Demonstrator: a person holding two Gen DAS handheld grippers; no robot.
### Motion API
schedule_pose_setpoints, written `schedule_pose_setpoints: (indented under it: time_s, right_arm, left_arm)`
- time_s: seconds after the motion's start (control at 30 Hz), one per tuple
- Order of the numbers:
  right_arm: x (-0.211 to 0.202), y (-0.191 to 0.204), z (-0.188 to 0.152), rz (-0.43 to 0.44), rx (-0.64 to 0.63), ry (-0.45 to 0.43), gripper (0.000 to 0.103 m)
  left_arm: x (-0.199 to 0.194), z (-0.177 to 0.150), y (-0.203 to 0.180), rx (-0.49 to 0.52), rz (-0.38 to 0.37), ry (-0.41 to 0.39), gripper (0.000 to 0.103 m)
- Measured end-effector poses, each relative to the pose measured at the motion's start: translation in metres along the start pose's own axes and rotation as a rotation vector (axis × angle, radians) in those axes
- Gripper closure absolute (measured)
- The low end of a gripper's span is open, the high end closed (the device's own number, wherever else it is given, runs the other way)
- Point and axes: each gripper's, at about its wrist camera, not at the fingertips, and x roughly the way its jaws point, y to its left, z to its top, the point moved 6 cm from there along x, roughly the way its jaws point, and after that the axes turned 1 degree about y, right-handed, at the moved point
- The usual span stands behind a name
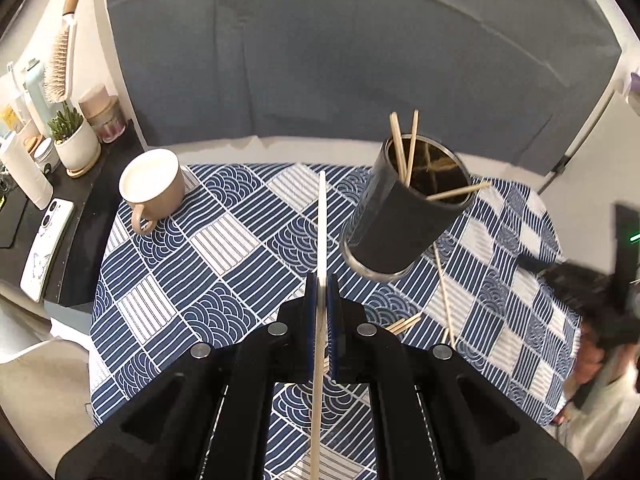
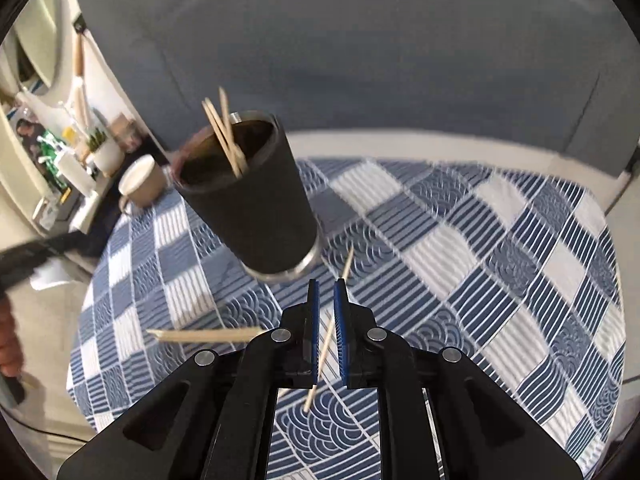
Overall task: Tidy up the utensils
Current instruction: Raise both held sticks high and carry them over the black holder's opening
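Pale wooden chopstick [image 1: 321, 240] sits clamped between the left gripper [image 1: 321, 280] fingers; the right gripper [image 2: 325, 286] stands slightly apart (another stick [image 2: 326, 344] seemingly loose between), black metal-rimmed cup [image 2: 248, 196] ahead.

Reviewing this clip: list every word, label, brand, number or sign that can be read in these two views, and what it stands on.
None can be read.
Bottles and jars on the side shelf: any labels too small and blurred.
Phone case: a butterfly drawing, no words.
Black tumbler, beige mug, patterned tablecloth: no print.
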Motion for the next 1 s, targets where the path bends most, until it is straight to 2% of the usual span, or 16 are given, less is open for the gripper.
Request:
schedule_pose_setpoints:
  time_s: [0.1, 0.2, 0.4, 0.6, 0.67, 0.7, 0.73, 0.77, 1.0]
  right_arm:
    - [0.023, -0.006, -0.01, 0.008, 0.019, 0.058, 0.083]
    - [0.05, -0.01, -0.019, 0.027, 0.048, 0.135, 0.082]
    - [0.089, -0.014, -0.027, 0.029, 0.094, 0.225, 0.082]
    - [0.119, -0.014, -0.03, 0.002, 0.12, 0.301, 0.082]
    - [0.128, -0.014, -0.034, -0.04, 0.129, 0.338, 0.086]
    - [0.128, -0.013, -0.034, -0.054, 0.121, 0.33, 0.088]
    - [0.128, -0.012, -0.034, -0.066, 0.114, 0.327, 0.095]
    - [0.128, -0.013, -0.034, -0.081, 0.111, 0.323, 0.098]
    - [0.119, -0.03, -0.036, -0.065, 0.175, 0.308, 0.099]
  left_arm:
    - [-0.013, 0.002, 0.002, -0.014, 0.003, -0.029, 0.098]
    - [-0.025, 0.0, 0.007, -0.033, -0.001, -0.046, 0.098]
    - [-0.044, -0.01, 0.025, -0.088, 0.014, -0.065, 0.098]
    - [-0.049, -0.023, 0.042, -0.125, 0.038, -0.059, 0.098]
    - [-0.048, -0.027, 0.046, -0.138, 0.033, -0.053, 0.098]
    - [-0.047, -0.029, 0.047, -0.142, 0.031, -0.049, 0.098]
    - [-0.045, -0.03, 0.048, -0.144, 0.032, -0.045, 0.098]
    - [-0.044, -0.032, 0.049, -0.145, 0.031, -0.041, 0.098]
    - [-0.035, -0.026, 0.04, -0.112, 0.037, -0.024, 0.098]
